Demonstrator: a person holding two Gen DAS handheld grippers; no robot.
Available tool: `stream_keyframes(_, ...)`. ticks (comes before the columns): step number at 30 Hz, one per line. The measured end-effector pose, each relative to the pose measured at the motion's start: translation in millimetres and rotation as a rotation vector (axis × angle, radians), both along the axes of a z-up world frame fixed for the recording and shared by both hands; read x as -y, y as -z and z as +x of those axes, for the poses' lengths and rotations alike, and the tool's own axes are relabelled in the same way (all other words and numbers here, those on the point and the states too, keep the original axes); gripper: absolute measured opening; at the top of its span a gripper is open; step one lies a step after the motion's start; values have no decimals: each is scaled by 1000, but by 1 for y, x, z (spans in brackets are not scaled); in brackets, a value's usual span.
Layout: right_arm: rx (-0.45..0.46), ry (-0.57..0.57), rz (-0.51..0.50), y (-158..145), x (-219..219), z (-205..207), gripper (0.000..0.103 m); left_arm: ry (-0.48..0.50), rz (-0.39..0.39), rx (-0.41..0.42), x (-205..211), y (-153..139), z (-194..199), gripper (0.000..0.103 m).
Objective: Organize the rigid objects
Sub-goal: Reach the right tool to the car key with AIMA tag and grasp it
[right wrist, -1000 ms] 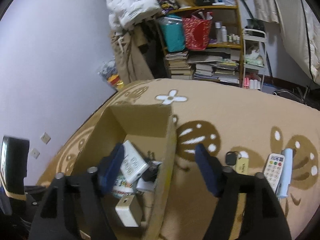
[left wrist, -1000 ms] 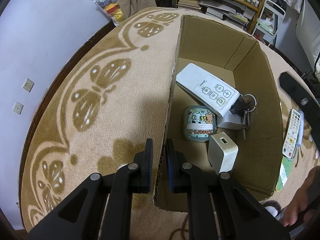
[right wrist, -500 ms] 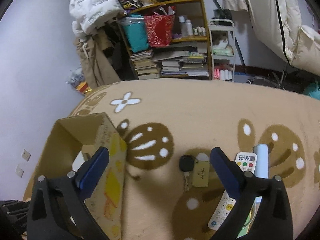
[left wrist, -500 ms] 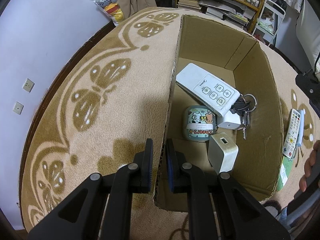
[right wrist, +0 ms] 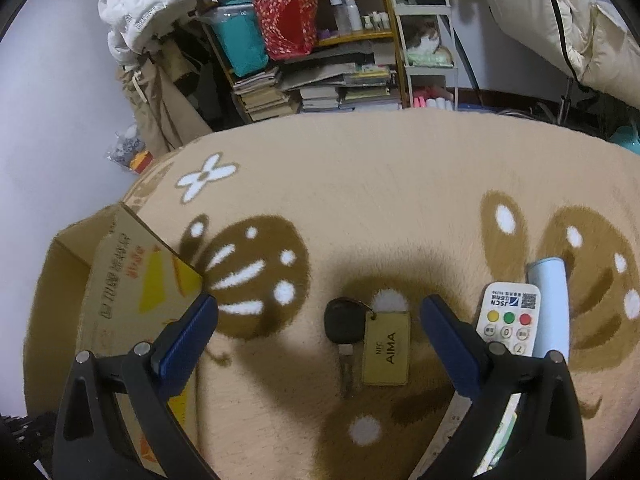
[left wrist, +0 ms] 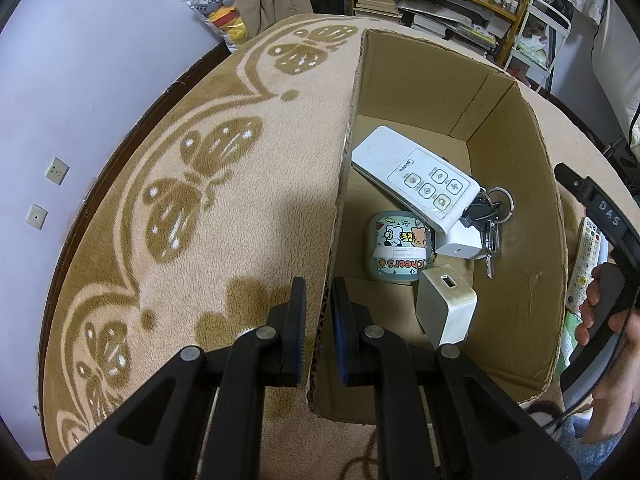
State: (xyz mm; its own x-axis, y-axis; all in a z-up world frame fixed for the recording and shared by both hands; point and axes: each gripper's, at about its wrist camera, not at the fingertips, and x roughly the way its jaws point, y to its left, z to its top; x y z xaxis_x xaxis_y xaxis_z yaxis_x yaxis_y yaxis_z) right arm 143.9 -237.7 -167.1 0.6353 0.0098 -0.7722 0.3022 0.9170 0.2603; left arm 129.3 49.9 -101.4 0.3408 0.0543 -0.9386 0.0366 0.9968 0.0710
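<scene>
Black key with tan AIMA tag (right wrist: 368, 340), lying on carpet between released right claw (right wrist: 318, 330): lower squarely, pinch key head; left claw (left wrist: 319, 302) clenched on open brown cardboard box's wall (left wrist: 340, 208).

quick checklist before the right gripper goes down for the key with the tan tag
1. Right gripper open wide: ok.
2. Key and tan tag between the fingers, nothing on top: ok.
3. Nothing already held by the right gripper: ok.
4. Clearance from the white remote beside the right finger: cannot tell, it lies close.
5. Left gripper shut on the cardboard box wall, steadying it: ok.
6. Room in the box for the key: ok, bare floor shows.
</scene>
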Motion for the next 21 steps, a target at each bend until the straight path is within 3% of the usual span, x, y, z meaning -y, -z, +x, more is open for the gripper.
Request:
stream_keyframes(10, -88, -2, 112, 37, 8, 6, 103, 2, 4, 0, -1, 0, 0, 12)
stream_keyframes(18, -127, -22, -19, 42, -6, 7, 98, 3, 6, 0, -2, 0, 0, 12)
stream_keyframes(21, -128, -21, -25, 41, -7, 7, 97, 2, 5, 0, -2, 0, 1, 13)
